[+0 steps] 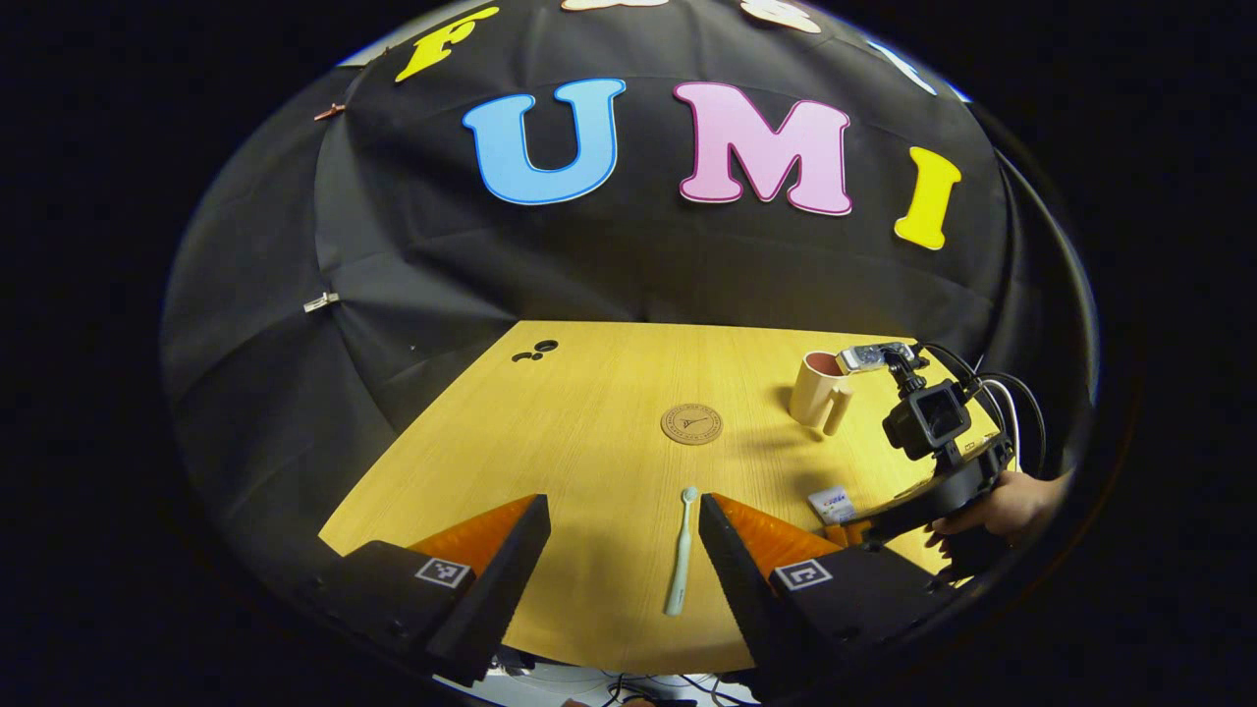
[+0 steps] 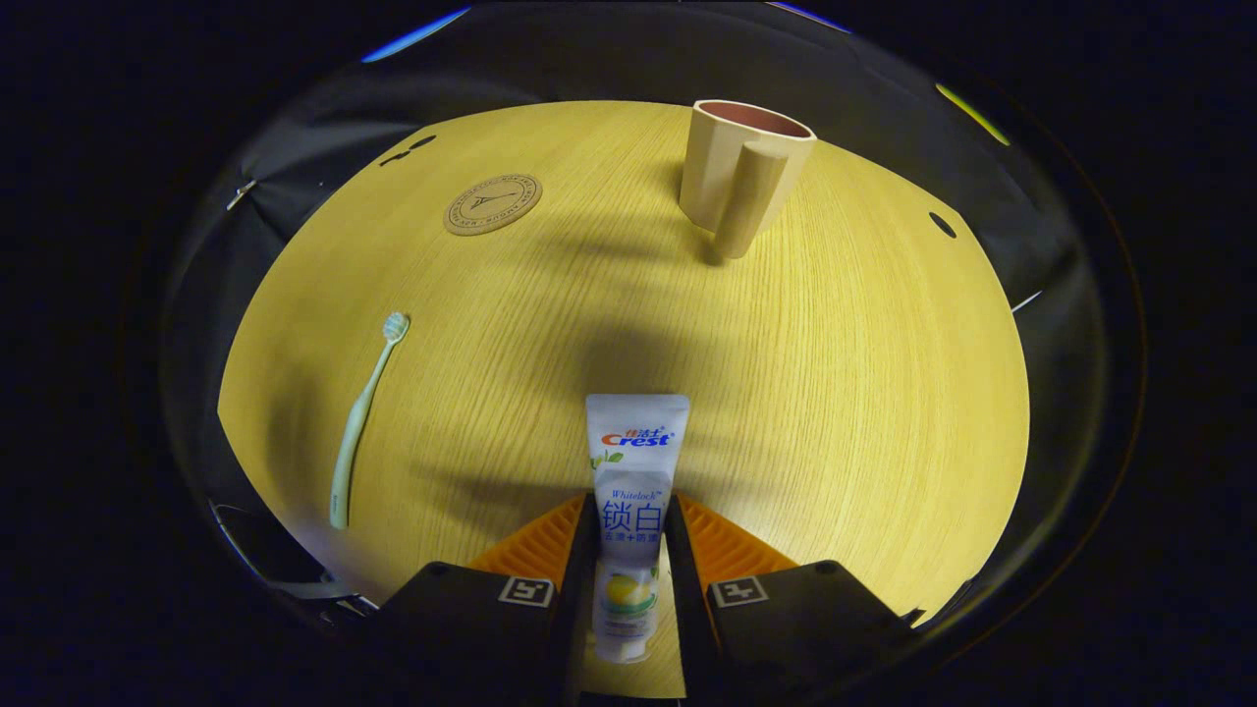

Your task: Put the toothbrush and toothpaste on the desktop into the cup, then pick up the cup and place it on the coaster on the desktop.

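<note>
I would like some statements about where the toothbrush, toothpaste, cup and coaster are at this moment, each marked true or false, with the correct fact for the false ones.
1. The right gripper is shut on the toothpaste. True.
2. The toothbrush stands inside the cup. False: it lies flat on the table, far from the cup.
3. The left gripper is open, with the toothbrush lying near one finger. True.
4. The cup is on the coaster. False: the cup stands on the bare table, apart from the coaster.
5. Nothing lies on the coaster. True.
6. The cup lies on its side. False: it stands upright, opening upward.
</note>
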A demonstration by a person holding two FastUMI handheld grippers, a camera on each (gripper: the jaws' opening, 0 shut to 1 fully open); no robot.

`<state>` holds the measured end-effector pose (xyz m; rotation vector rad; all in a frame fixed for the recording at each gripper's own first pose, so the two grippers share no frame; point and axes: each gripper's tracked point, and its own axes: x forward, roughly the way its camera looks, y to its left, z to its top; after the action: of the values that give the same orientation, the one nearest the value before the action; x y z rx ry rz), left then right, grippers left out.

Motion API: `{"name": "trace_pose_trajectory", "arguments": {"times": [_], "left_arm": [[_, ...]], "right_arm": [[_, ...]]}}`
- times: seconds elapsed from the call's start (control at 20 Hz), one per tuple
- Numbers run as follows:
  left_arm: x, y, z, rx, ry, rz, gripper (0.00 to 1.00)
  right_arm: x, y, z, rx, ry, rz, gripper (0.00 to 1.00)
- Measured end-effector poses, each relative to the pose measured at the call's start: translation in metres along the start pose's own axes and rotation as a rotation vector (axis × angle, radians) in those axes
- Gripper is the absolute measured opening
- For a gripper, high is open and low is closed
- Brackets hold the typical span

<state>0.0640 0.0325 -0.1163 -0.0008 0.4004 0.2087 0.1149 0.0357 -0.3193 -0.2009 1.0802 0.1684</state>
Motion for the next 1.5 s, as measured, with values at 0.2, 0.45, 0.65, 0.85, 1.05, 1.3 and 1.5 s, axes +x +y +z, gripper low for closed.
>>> {"name": "trace_pose_trajectory", "arguments": {"times": [0.2,0.45,0.65,0.85,1.05,1.3,1.5], "left_arm": [[0.002,0.000,-0.007,0.016,0.013,-0.026,0.97],[0.008,-0.001,-0.016,0.032,0.040,-0.048,0.97],[0.023,-0.007,-0.031,-0.007,0.101,-0.105,0.97],[0.054,-0.020,-0.054,-0.053,0.204,-0.172,0.97],[0.082,-0.030,-0.073,0.000,0.280,-0.189,0.97],[0.114,-0.054,-0.106,0.054,0.394,-0.216,0.93],[0.127,-0.055,-0.126,0.073,0.491,-0.180,0.90]], "right_arm": [[0.000,0.001,-0.001,-0.008,-0.023,0.013,0.34],[-0.003,-0.001,-0.002,0.034,-0.014,0.042,0.24],[-0.022,-0.013,0.003,0.037,-0.061,0.053,0.24],[-0.048,-0.025,0.004,0.071,-0.098,0.087,0.24],[-0.071,-0.039,0.007,0.073,-0.140,0.103,0.24],[-0.092,-0.054,0.006,0.127,-0.160,0.136,0.24],[-0.101,-0.065,0.006,0.159,-0.175,0.149,0.24]]}}
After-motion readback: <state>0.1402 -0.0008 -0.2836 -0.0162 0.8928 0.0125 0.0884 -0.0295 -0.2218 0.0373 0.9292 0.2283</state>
